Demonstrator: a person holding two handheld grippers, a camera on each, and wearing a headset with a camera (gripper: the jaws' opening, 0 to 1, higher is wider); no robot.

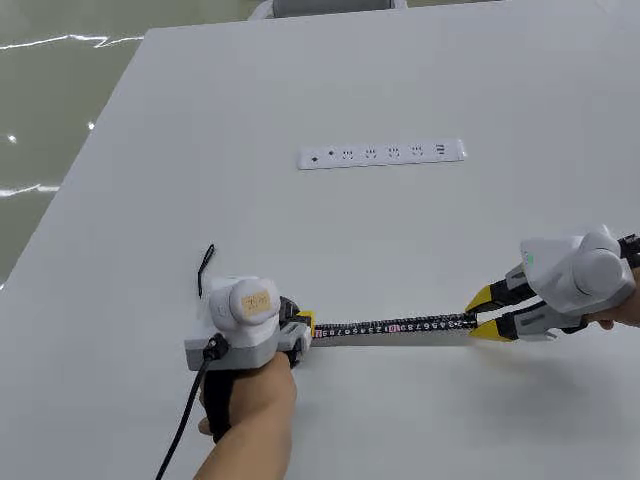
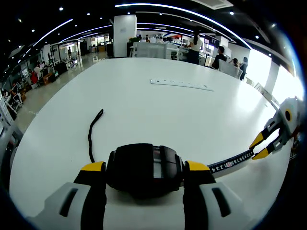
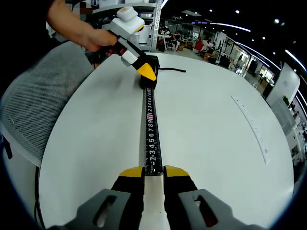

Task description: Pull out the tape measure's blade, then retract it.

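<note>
The black tape measure case (image 2: 144, 168) sits between the yellow-tipped fingers of my left gripper (image 2: 145, 168), which is shut on it at the near left of the table (image 1: 290, 325). Its black blade (image 1: 392, 326) with white numbers runs out to the right across the table, also lying straight ahead in the right gripper view as the blade (image 3: 150, 129). My right gripper (image 3: 153, 171) is shut on the blade's end, at the right gripper (image 1: 478, 318) in the head view. The case's black wrist strap (image 2: 92, 134) trails on the table behind it.
A white power strip (image 1: 382, 154) lies further back on the white table (image 1: 330, 230). A grey mesh chair (image 3: 33, 110) stands beside the table's edge. Several people sit and stand far off in the office beyond the table.
</note>
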